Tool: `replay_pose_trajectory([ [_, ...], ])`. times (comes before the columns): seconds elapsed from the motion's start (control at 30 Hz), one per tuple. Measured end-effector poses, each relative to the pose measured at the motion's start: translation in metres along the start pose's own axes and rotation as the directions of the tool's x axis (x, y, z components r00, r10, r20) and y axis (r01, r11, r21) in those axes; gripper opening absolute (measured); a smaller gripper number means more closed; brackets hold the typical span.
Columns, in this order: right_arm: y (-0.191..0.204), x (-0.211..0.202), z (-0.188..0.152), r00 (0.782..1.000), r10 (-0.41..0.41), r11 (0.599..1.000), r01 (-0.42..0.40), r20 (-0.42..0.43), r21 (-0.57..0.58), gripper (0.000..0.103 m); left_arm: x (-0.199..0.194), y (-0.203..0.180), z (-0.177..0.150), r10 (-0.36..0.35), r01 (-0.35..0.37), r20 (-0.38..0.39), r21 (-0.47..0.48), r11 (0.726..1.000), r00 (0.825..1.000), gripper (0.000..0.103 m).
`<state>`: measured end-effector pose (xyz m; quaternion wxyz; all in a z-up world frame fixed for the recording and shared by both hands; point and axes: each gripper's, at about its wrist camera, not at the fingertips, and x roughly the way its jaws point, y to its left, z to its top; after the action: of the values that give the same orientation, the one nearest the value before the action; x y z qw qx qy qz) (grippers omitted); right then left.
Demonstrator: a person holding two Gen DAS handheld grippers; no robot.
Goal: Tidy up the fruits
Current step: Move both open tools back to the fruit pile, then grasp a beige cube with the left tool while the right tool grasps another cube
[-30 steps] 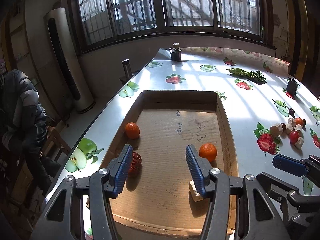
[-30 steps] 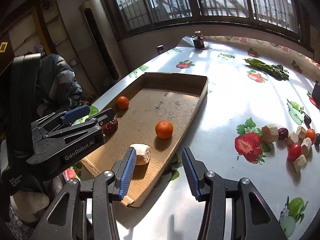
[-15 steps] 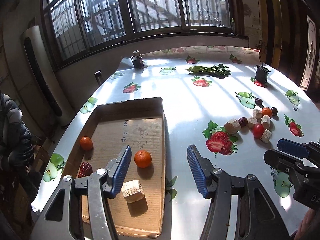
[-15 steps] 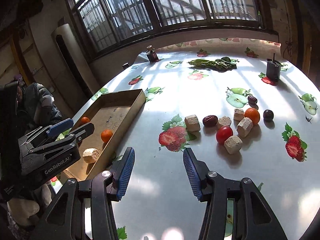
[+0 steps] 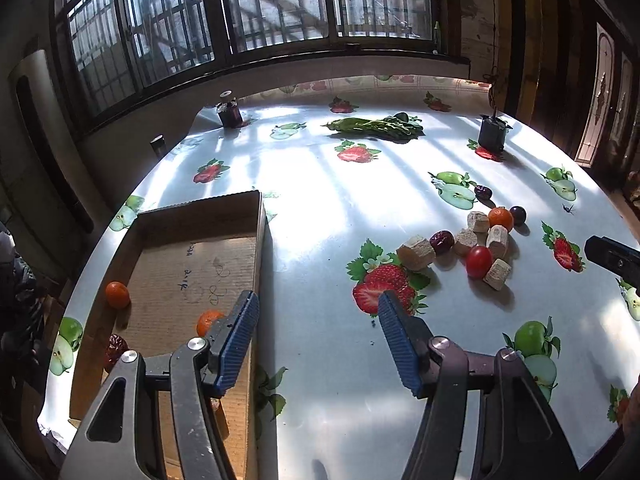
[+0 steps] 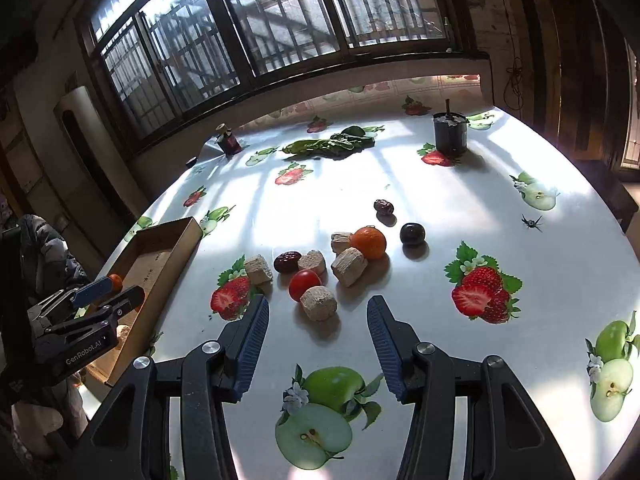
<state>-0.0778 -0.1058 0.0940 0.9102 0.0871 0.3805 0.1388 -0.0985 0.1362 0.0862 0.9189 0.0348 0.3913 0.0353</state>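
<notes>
Your right tongs (image 6: pixel 316 340) gape wide just short of a rough, chalky block (image 6: pixel 318 303) and glossy round tomato (image 6: pixel 304 284); left tongs (image 5: pixel 316 340) wide beside the corrugated cardboard tray (image 5: pixel 262 220).

On the table (image 6: pixel 440 208), the loose cluster near its middle holds five tan cork-like blocks (image 6: pixel 318 303), one orange (image 6: pixel 369 243), one red tomato (image 6: pixel 304 284), two wrinkled red dates (image 6: pixel 287 261), and one dark plum (image 6: pixel 412 233). In the cardboard tray (image 5: pixel 260 232) at the table's left edge lie two oranges (image 5: pixel 117 294), one red date (image 5: pixel 116 349), and one tan block (image 6: pixel 124 334). Toward the far edge sit two dark containers (image 6: pixel 450 133) and one bunch of greens (image 6: pixel 328 144).
</notes>
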Motion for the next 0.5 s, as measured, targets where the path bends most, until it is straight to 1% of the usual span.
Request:
replay_pose_trajectory([
  [0.03,-0.01,-0.001,0.004,1.0,-0.022,1.0,0.022,-0.002,0.015,0.059,0.005,-0.002,0.001,-0.018,0.018,-0.011,-0.001,1.0,1.0,0.062],
  [0.1,-0.024,0.0,0.01,0.999,-0.036,0.998,0.037,-0.018,0.044,0.059,0.017,-0.008,0.004,-0.063,0.063,-0.036,-0.006,0.998,0.997,0.062],
  [0.2,-0.033,0.009,0.013,0.998,-0.021,0.997,0.025,-0.055,0.077,0.059,0.036,-0.015,0.015,-0.131,0.129,-0.066,-0.032,0.991,0.989,0.062],
  [0.3,-0.025,0.033,0.011,0.993,0.029,0.996,-0.019,-0.119,0.085,0.059,0.059,-0.02,0.03,-0.187,0.181,-0.087,-0.076,0.981,0.979,0.061],
  [0.4,-0.006,0.06,0.008,0.983,0.061,0.997,-0.052,-0.172,0.058,0.059,0.082,-0.022,0.039,-0.259,0.244,-0.117,-0.131,0.961,0.959,0.061],
  [0.43,0.0,0.068,0.008,0.981,0.065,0.997,-0.058,-0.184,0.046,0.059,0.09,-0.023,0.041,-0.275,0.257,-0.122,-0.143,0.956,0.954,0.061],
  [0.5,0.012,0.083,0.007,0.978,0.065,0.998,-0.064,-0.199,0.009,0.059,0.102,-0.026,0.041,-0.285,0.263,-0.138,-0.155,0.952,0.949,0.061],
])
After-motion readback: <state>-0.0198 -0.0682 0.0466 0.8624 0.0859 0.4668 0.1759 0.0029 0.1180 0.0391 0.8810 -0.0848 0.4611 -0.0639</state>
